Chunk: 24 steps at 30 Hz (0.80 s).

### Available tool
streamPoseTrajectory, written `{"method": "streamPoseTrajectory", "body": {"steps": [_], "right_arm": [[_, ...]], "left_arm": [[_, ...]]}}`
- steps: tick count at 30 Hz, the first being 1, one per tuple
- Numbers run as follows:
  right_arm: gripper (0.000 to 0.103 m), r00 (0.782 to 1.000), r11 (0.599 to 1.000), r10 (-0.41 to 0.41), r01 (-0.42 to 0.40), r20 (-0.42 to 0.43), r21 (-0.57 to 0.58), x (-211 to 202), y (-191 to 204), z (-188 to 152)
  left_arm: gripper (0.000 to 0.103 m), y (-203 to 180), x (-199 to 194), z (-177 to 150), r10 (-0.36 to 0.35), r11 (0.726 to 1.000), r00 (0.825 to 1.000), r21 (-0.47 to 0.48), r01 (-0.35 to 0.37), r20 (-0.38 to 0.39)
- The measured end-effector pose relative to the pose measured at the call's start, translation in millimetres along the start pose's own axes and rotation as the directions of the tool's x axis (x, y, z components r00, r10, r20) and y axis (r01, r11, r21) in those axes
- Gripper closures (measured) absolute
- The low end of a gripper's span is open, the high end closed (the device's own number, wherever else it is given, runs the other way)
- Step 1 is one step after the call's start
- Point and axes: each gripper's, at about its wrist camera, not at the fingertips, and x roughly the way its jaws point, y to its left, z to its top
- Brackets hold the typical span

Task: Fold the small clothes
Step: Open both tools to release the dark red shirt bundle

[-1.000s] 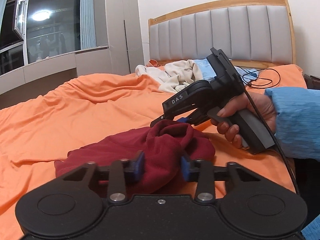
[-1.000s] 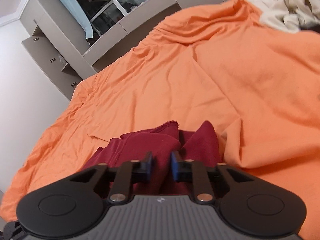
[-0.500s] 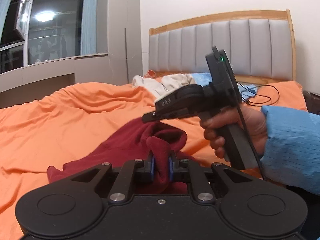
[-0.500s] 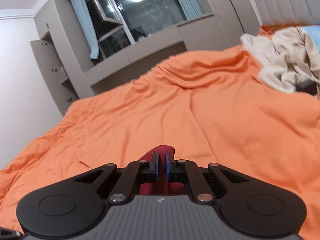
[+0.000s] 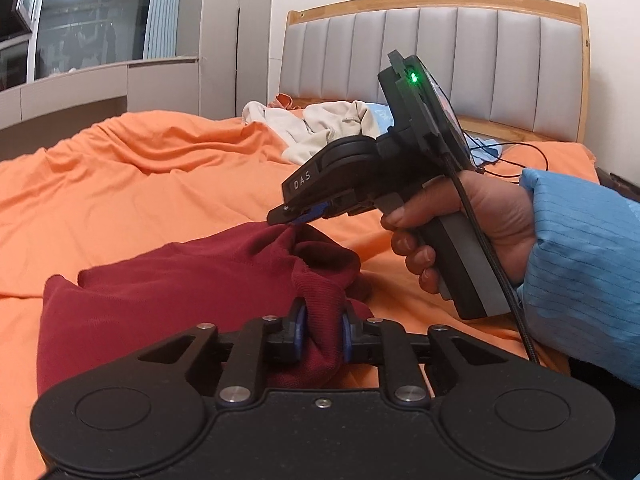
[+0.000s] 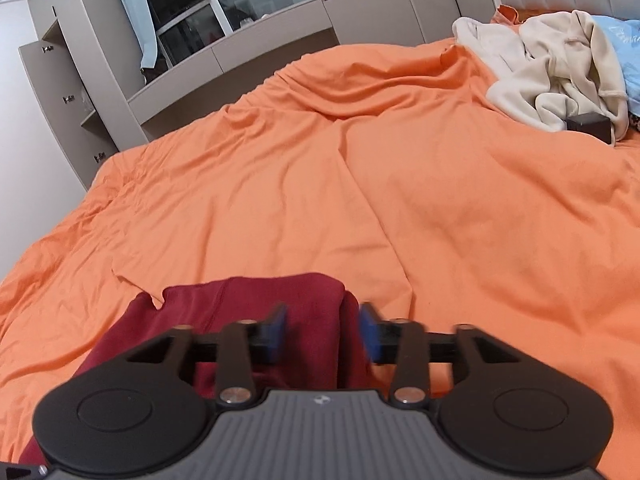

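The dark red knit garment point(image 5: 192, 292) lies rumpled on the near edge of the bed's orange sheet point(image 5: 140, 184) — spread leftward, bunched at its right end. The left gripper point(image 5: 322, 332) pinches that thick bunched fold between its blue pads, though its jaws are easing apart. To the right, the right gripper point(image 6: 323, 330) is opening with cloth between its parted jaws, unpressed — probably letting go to re-grasp.

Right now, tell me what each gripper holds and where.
Left gripper: pinches a bunched fold of the red garment, jaws opening. Right gripper: jaws opening, garment between them, not gripped.
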Motion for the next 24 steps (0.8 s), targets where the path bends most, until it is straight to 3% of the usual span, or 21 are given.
{"method": "streamPoseTrajectory", "body": {"steps": [3, 8, 16, 20, 24], "right_arm": [[0.04, 1.0, 0.999, -0.024, 0.024, -0.005, -0.029, -3.0, 1.9, -0.8], [0.025, 0.998, 0.996, -0.069, 0.068, -0.008, -0.057, -5.7, 3.0, -2.9], [0.004, 0.99, 0.982, -0.138, 0.135, -0.014, -0.13, -14.0, 4.9, -10.5], [0.0, 0.983, 0.969, -0.181, 0.175, -0.02, -0.173, -18.0, 7.1, -19.0], [0.0, 0.979, 0.955, -0.2, 0.186, -0.039, -0.231, -19.9, 11.6, -27.7]], "left_arm": [[0.07, 4.1, -1.0, 1.3, -0.02, 0.999, 1.0, -0.027, 0.02, 0.005], [0.037, 10.4, -6.9, 6.2, -0.046, 0.992, 0.999, -0.113, 0.049, 0.024], [0.005, 36.1, -34.8, 17.4, 0.013, 0.963, 0.996, -0.27, 0.01, 0.084], [0.001, 59.1, -49.0, 22.5, 0.108, 0.946, 0.989, -0.317, -0.072, 0.099], [0.001, 90.1, -57.8, 26.4, 0.204, 0.914, 0.977, -0.37, -0.169, 0.057]]}}
